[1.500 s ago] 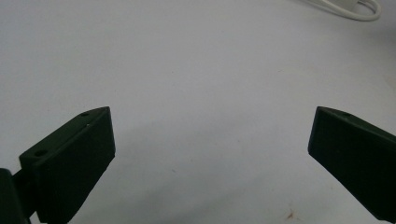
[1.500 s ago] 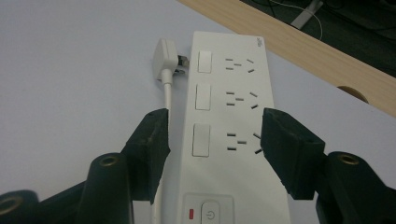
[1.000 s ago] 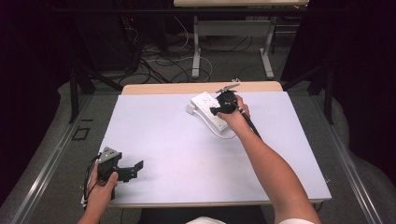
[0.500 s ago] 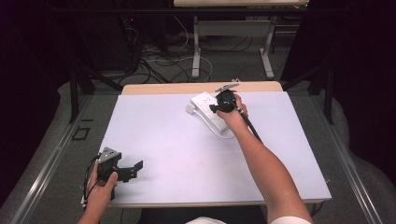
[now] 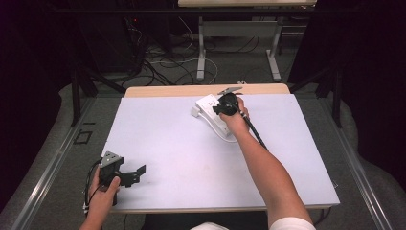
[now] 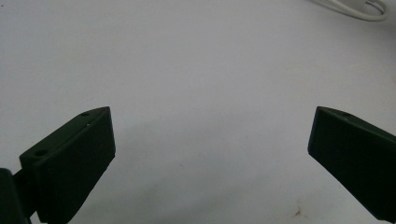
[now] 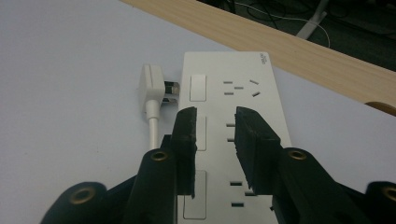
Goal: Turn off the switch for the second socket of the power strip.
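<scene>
A white power strip [image 7: 233, 93] lies flat near the table's far edge, with a switch and several sockets on top. A white plug [image 7: 152, 86] on a white cable lies against its left side. My right gripper [image 7: 215, 116] hovers just above the strip, its jaws open by a narrow gap with nothing between them. From above, the right gripper [image 5: 218, 108] sits over the power strip [image 5: 207, 106]. My left gripper [image 5: 138, 175] rests near the front left corner. In its own view the left gripper [image 6: 212, 114] is wide open over bare table.
The white table top [image 5: 182, 143] has a wooden strip [image 7: 289, 46] along its far edge. A loop of white cable [image 6: 355, 8] lies beyond the left gripper. Cables and desk legs [image 5: 201, 52] stand on the floor behind the table.
My right gripper has edged slightly left over the power strip. The left gripper has stayed put.
</scene>
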### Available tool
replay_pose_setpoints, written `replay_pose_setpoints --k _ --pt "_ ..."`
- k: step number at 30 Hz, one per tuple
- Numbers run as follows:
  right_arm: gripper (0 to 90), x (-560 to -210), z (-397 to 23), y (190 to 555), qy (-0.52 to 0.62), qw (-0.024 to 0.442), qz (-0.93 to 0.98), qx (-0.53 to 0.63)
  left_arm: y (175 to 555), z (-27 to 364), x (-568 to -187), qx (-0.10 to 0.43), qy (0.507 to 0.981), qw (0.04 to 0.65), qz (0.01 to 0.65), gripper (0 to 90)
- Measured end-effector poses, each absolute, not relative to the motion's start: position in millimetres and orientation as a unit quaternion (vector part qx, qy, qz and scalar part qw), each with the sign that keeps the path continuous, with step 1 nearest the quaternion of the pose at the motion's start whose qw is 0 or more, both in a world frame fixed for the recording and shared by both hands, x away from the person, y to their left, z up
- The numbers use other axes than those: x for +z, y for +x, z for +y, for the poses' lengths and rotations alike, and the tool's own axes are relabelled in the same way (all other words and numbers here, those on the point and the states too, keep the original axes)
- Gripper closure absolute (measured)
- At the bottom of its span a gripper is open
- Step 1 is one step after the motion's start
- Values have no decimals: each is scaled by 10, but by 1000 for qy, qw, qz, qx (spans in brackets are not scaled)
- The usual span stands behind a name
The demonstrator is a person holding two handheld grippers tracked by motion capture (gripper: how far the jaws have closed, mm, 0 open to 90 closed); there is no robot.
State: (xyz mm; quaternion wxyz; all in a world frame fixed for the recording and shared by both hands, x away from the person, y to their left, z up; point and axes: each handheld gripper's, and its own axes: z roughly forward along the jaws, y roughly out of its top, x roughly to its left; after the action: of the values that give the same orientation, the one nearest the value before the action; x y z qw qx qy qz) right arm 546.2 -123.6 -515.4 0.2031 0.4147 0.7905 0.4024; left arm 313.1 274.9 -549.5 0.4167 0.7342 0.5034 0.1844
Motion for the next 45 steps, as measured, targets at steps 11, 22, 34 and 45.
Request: replay_pose_setpoints --k 11,22,34,45 --pt "839 -5252 -1185 5508 415 197 788 411 3119 2758 -5494 184 734 417 504 6" --pt "900 -5273 -1060 5564 405 200 793 409 3098 2784 -5496 185 730 416 509 6" --pt "900 -5335 -1028 5659 414 201 789 406 3095 2798 -5498 185 724 420 515 6" --pt "900 -5440 -1012 5705 415 191 793 403 3101 2802 -5509 185 725 417 515 7"
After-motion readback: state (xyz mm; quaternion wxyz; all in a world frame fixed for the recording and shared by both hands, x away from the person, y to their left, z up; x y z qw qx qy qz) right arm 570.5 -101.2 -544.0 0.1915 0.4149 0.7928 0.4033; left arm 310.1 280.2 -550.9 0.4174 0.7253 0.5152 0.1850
